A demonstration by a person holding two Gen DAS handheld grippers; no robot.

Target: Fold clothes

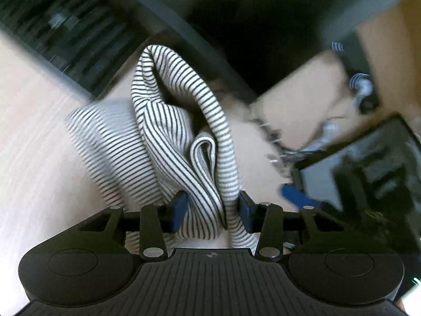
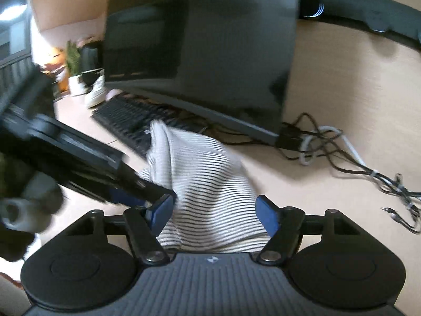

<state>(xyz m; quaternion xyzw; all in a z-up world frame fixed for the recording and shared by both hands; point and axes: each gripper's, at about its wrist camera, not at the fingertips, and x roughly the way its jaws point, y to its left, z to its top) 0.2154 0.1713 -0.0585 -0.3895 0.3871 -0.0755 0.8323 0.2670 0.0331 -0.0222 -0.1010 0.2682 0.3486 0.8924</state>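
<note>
- Left wrist view, far left: dark keyboard (image 1: 71, 39), blurred, lies on the pale wood table (image 1: 31, 131), behind the garment.
- One striped garment (image 1: 168, 131), white with thin dark stripes, bunched and partly lifted off the table; a fold stands up in a tall loop, the rest trails down to the left.
- Left gripper (image 1: 213, 208): blue pads sit on either side of a bunched strand of the striped cloth and press on it; jaws closed on the garment.
- Right of that: a blue pad of the other gripper (image 1: 297, 197) pokes in beside a dark monitor (image 1: 368, 173), blurred. Cables just behind, too smeared to count.
- Right wrist view, far left: small clutter at the table's back edge, a potted plant (image 2: 72, 65) and an orange thing, blurred.
- The left gripper's black body reaches in from the left, its tip at the cloth.
- One keyboard and one monitor (image 2: 205, 52) stand right behind the garment (image 2: 205, 184), close; the cloth's peak overlaps the keyboard (image 2: 123, 121).
- Right gripper (image 2: 214, 216): jaws stand wide, cloth lies between them; cannot tell whether the pads press on it.
- Far right: a tangle of dark cables (image 2: 342, 158) with one white one on the table, well clear of the cloth. A dark curved bar (image 2: 368, 8) lies beyond.
</note>
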